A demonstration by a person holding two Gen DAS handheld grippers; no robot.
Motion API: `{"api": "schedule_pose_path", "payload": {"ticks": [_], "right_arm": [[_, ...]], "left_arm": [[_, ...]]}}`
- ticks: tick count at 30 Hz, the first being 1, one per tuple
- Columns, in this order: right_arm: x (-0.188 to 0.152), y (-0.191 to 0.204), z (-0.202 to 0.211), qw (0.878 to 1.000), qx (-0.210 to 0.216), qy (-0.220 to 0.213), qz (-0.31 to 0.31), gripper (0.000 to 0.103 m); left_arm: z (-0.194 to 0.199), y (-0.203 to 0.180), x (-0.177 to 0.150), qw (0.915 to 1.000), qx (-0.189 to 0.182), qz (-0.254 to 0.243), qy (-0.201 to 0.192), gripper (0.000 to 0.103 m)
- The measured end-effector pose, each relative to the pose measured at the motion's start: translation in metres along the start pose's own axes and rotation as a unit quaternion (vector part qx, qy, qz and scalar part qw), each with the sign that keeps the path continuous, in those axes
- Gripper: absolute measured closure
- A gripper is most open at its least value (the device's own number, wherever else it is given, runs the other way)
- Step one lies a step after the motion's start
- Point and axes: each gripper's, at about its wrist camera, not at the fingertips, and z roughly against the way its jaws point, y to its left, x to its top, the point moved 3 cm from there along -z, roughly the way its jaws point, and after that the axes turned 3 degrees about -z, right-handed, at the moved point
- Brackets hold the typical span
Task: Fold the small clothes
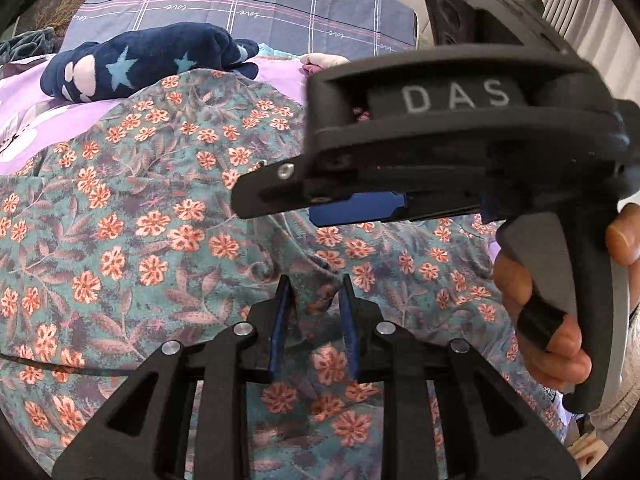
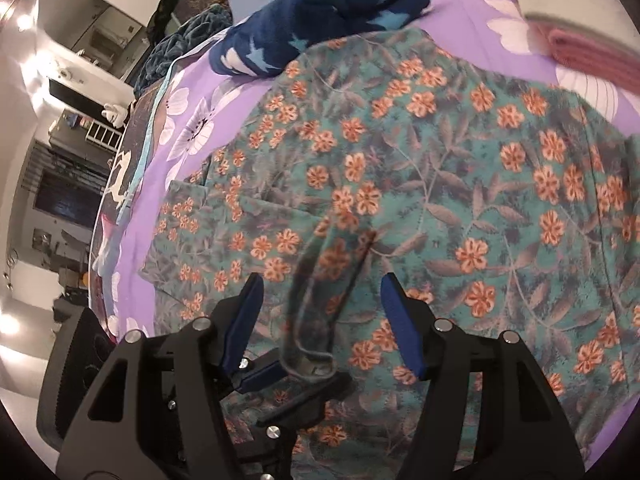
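purple bedsheet (image 2: 248, 104) under floral garment (image 2: 440, 184); left claw (image 1: 316, 300) pinches it, right claw (image 2: 320, 312) spread.

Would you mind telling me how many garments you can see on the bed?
3, maybe more hidden: a floral shirt spread in front, a navy star-print piece behind it, and a pink one at the far right.

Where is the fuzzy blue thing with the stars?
The navy star-patterned fleece item lies on the purple bedsheet at the upper left of both views, just beyond the far edge of the floral garment.
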Motion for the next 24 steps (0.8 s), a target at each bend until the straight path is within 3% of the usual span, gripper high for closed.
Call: {"api": "schedule_pose_path", "payload": {"ticks": [1,2,3,4,5,6,10,14,17,19,20,21,23,24], "right_arm": [[0.0,0.001,-0.002,1.0,-0.005,0.0,0.003,0.042],[0.001,0.002,-0.005,1.0,-0.014,0.001,0.005,0.051],[0.001,0.002,-0.009,1.0,-0.026,0.004,0.007,0.067],[0.002,0.001,-0.015,0.999,-0.038,0.007,0.008,0.077],[0.003,-0.002,-0.018,0.999,-0.044,0.01,0.005,0.097],[0.004,-0.004,-0.021,0.999,-0.044,0.011,0.0,0.099],[0.006,-0.006,0.003,1.0,-0.017,-0.026,-0.007,0.1],[0.009,0.0,0.053,0.996,-0.009,-0.085,0.028,0.1],[0.015,-0.009,0.089,0.99,-0.039,-0.129,0.044,0.1],[0.024,-0.024,0.094,0.989,-0.06,-0.13,0.037,0.099],[0.028,-0.035,0.09,0.989,-0.072,-0.123,0.036,0.096],[0.031,-0.051,0.084,0.987,-0.102,-0.119,0.029,0.081],[0.027,-0.077,0.075,0.982,-0.144,-0.119,0.002,0.051],[0.022,-0.088,0.073,0.982,-0.146,-0.118,-0.009,0.052]], "left_arm": [[-0.002,-0.002,0.0,1.0,0.002,-0.002,0.001,0.079],[-0.003,-0.004,0.0,1.0,0.002,-0.003,0.002,0.079],[-0.005,-0.005,0.001,1.0,0.002,-0.004,0.004,0.079],[-0.007,-0.007,0.001,1.0,0.002,-0.005,0.005,0.079],[-0.008,-0.009,0.002,1.0,0.003,-0.007,0.006,0.079],[-0.009,-0.011,0.003,0.9999,0.005,-0.008,0.005,0.08],[-0.007,-0.017,0.012,1.0,0.002,-0.003,-0.003,0.088],[0.008,-0.043,0.04,0.9985,-0.044,0.003,-0.032,0.089],[0.011,-0.071,0.056,0.9962,-0.058,-0.033,-0.056,0.089],[0.004,-0.084,0.065,0.9952,-0.062,-0.048,-0.058,0.088],[-0.002,-0.087,0.066,0.9954,-0.063,-0.05,-0.052,0.081],[-0.008,-0.085,0.065,0.9965,-0.056,-0.046,-0.041,0.064],[-0.015,-0.076,0.058,0.9984,-0.039,-0.029,-0.027,0.053],[-0.013,-0.067,0.051,0.9987,-0.033,-0.026,-0.027,0.051]]}}
